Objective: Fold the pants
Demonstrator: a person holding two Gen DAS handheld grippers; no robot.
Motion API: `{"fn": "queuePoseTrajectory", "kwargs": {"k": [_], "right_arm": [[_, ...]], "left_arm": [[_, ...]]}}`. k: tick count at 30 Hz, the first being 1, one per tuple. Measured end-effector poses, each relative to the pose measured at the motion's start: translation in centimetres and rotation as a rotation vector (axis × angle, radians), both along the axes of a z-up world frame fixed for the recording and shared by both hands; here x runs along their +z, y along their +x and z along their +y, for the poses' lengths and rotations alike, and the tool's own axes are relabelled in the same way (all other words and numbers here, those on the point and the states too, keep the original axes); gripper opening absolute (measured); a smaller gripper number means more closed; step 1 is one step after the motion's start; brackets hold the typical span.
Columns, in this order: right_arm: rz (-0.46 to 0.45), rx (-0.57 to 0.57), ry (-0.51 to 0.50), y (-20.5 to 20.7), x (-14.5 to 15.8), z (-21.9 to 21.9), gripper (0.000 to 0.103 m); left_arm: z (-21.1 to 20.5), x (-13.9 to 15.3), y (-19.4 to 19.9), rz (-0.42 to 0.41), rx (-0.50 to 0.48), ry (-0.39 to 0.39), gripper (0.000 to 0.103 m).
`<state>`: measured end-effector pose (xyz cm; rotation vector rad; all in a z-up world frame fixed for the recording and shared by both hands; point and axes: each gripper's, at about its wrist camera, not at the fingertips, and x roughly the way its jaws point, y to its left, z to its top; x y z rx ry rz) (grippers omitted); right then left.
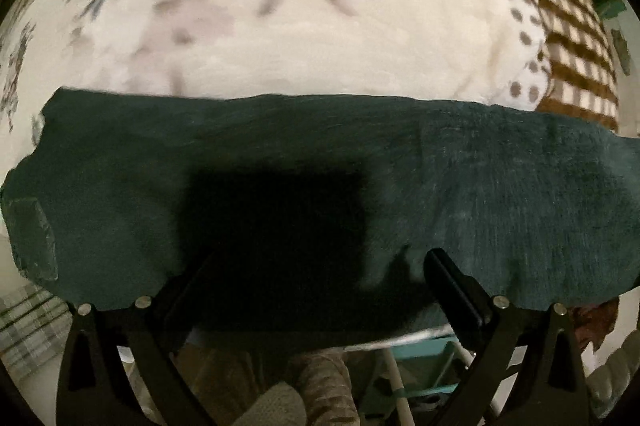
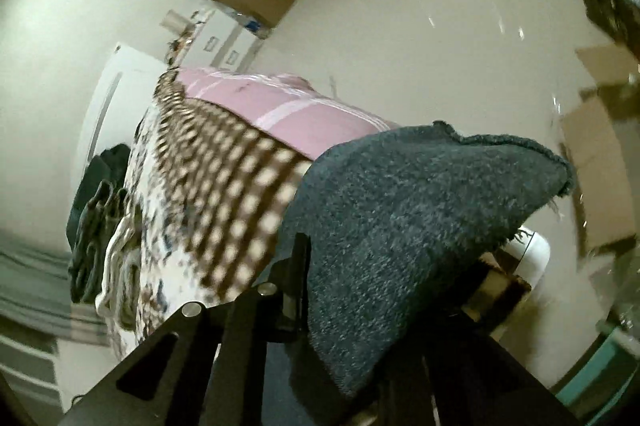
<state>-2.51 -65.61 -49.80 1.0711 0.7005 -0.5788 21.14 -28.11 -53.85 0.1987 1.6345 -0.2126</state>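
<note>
right gripper (image 2: 340,290) | clamped on pants (image 2: 420,210) | cloth draped over jaws

Pants (image 1: 320,162) block left gripper (image 1: 316,290) front — patterned bedspread (image 1: 320,38) beyond bare.

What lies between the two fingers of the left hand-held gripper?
In the left wrist view, the dark green pants fill the gap of the open left hand-held gripper.
</note>
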Motion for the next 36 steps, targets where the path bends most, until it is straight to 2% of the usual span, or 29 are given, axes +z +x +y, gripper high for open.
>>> {"fn": "queuePoseTrajectory", "kwargs": {"k": [3, 7, 12, 15, 17, 19, 20, 21, 23, 24, 26, 29, 32, 34, 35, 36], "right_arm": [[-0.023, 0.053, -0.067, 1.2, 4.0, 2.7, 0.011], [-0.049, 0.187, -0.161, 4.1, 9.3, 8.8, 0.011], [-0.049, 0.395, -0.246, 8.6, 11.8, 18.8, 0.011], [-0.015, 0.550, -0.278, 11.6, 10.3, 26.4, 0.011], [0.058, 0.670, -0.293, 13.6, 8.0, 31.6, 0.011], [0.156, 0.814, -0.317, 15.3, 4.4, 37.8, 0.020], [0.193, 0.874, -0.317, 15.6, 3.3, 39.6, 0.033], [0.253, 0.979, -0.293, 16.2, 1.3, 42.4, 0.047], [0.298, 1.125, -0.205, 16.3, -1.3, 46.1, 0.051], [0.310, 1.150, -0.199, 16.1, -1.6, 47.1, 0.057], [0.295, 1.166, -0.180, 15.3, -1.7, 47.8, 0.064], [0.258, 1.097, -0.097, 14.1, -1.0, 46.2, 0.069], [0.278, 0.975, -0.071, 13.3, 0.1, 42.9, 0.069], [0.314, 0.880, -0.081, 12.8, -0.1, 40.2, 0.069], [0.330, 0.852, -0.090, 12.6, -0.1, 39.3, 0.069], [0.356, 0.818, -0.098, 12.4, -0.2, 37.9, 0.069]], "left_arm": [[2.9, 2.0, 0.9, -0.009, 0.041, -0.031, 0.103], [8.6, 4.8, 2.6, -0.033, 0.113, -0.060, 0.103], [17.4, 7.5, 3.7, -0.083, 0.219, -0.049, 0.103], [22.8, 7.9, 4.2, -0.090, 0.303, -0.039, 0.103], [25.2, 7.5, 2.9, -0.092, 0.350, -0.026, 0.103], [27.9, 6.9, 2.4, -0.088, 0.391, -0.008, 0.103], [29.4, 6.8, 2.6, -0.083, 0.411, -0.004, 0.103], [30.8, 6.5, 2.5, -0.077, 0.431, -0.004, 0.103], [32.4, 6.3, 1.6, -0.070, 0.466, -0.009, 0.103], [32.9, 6.1, 1.6, -0.069, 0.478, -0.020, 0.103], [32.9, 5.4, 1.5, -0.066, 0.482, -0.042, 0.103], [31.8, 4.5, 2.0, -0.051, 0.480, -0.115, 0.103], [29.4, 2.8, 2.8, -0.022, 0.446, -0.186, 0.103], [27.7, 0.9, 3.3, 0.012, 0.424, -0.195, 0.103], [26.7, 0.1, 3.5, 0.020, 0.413, -0.195, 0.101], [26.0, -0.4, 3.8, 0.031, 0.403, -0.196, 0.090]]}}
